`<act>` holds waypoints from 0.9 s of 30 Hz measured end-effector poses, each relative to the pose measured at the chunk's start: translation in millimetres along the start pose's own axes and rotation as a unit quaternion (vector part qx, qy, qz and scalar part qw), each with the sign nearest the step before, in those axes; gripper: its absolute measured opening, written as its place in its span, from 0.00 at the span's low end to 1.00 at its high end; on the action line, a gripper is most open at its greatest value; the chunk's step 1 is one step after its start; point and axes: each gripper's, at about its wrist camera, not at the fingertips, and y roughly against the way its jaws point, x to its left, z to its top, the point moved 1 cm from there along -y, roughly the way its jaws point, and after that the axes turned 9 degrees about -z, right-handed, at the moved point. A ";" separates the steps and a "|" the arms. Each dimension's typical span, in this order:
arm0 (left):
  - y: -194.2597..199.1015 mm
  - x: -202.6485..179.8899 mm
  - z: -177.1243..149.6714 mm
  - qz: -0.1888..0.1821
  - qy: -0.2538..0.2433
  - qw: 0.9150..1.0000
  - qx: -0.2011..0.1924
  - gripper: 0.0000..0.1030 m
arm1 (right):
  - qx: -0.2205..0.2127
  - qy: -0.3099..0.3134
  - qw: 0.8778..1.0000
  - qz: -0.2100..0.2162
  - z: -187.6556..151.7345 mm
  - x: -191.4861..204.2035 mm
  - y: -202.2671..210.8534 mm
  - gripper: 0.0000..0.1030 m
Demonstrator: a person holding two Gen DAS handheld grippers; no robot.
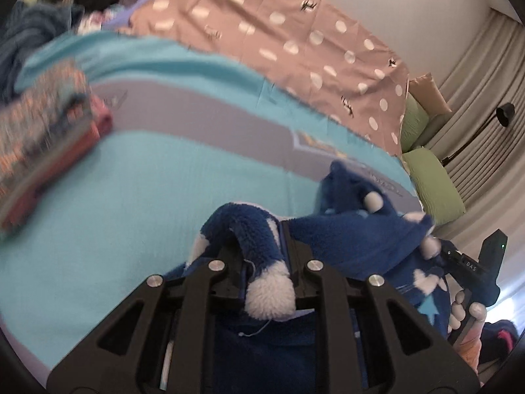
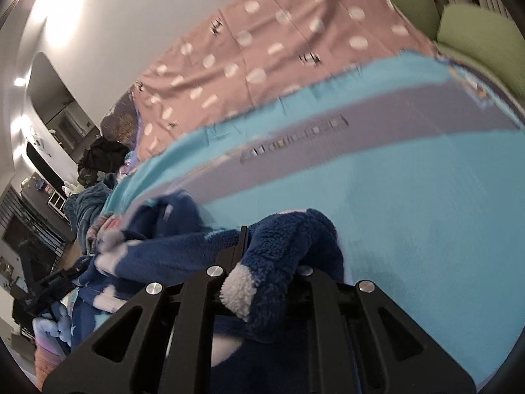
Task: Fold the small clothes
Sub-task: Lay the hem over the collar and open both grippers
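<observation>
Over the near edge of the bed's turquoise blanket (image 1: 137, 177), the left gripper (image 1: 262, 249) has its fingers nearly closed, pinching a fold of the blue fleece garment (image 1: 354, 233). The right gripper (image 2: 262, 256) grips another fold of it likewise, fingers narrow. Stretched between both, the garment hangs just above the blanket. Folded clothes (image 1: 46, 131) lie far left.

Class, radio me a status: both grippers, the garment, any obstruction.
Left gripper and right gripper both shut on blue fleece garment. Garment over turquoise blanket. Folded stack off to one side, not blocking.
</observation>
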 end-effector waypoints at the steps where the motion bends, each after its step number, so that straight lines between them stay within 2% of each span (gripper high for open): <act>1: -0.6 3.3 -0.5 -0.006 0.008 1.000 0.000 0.17 | 0.001 -0.004 1.000 0.004 0.0 -1.5 -0.1 0.13; 5: 6.0 4.2 -0.1 -0.012 0.007 1.000 -0.011 0.17 | -0.004 0.003 1.000 0.000 -4.0 1.5 5.2 0.14; 6: 8.6 2.1 -1.3 -0.009 0.003 1.000 -0.013 0.17 | -0.006 0.005 1.000 0.001 -4.3 2.8 8.3 0.18; 7: 12.8 -0.8 -1.4 -0.009 0.000 1.000 -0.017 0.20 | -0.010 0.006 1.000 0.001 -5.1 4.5 14.2 0.27; 9: 26.7 -8.0 -0.7 -0.022 -0.001 0.999 -0.029 0.29 | -0.018 0.005 1.000 0.005 -3.0 6.9 24.9 0.40; 11: 46.5 -17.7 -1.9 -0.045 -0.002 0.998 -0.047 0.39 | -0.019 0.019 0.999 0.022 -5.0 12.2 40.1 0.40; 14: 70.3 -35.0 -5.6 -0.037 -0.032 0.996 -0.068 0.49 | -0.019 0.068 0.997 0.032 -15.7 24.9 58.3 0.40; 17: 93.2 -55.8 -17.3 -0.042 -0.073 0.994 -0.071 0.49 | -0.015 0.131 0.991 0.020 -31.2 39.6 67.8 0.40; 18: 94.6 -60.1 -21.4 -0.042 -0.082 0.994 -0.066 0.49 | -0.013 0.157 0.987 0.010 -37.1 45.4 69.6 0.40; 21: 85.0 -77.3 -39.9 -0.023 -0.132 0.991 -0.012 0.44 | -0.002 0.207 0.978 -0.017 -48.4 59.6 66.4 0.40; 23: 70.1 -87.3 -50.5 -0.007 -0.166 0.986 0.028 0.35 | 0.019 0.224 0.974 -0.032 -49.8 66.8 57.0 0.40; 25: 49.9 -95.8 -55.0 0.007 -0.193 0.979 0.064 0.34 | 0.061 0.244 0.967 -0.044 -47.2 75.9 36.5 0.40; 27: 25.6 -101.9 -51.3 0.011 -0.209 0.973 0.099 0.34 | 0.085 0.250 0.964 -0.039 -39.7 83.2 17.8 0.41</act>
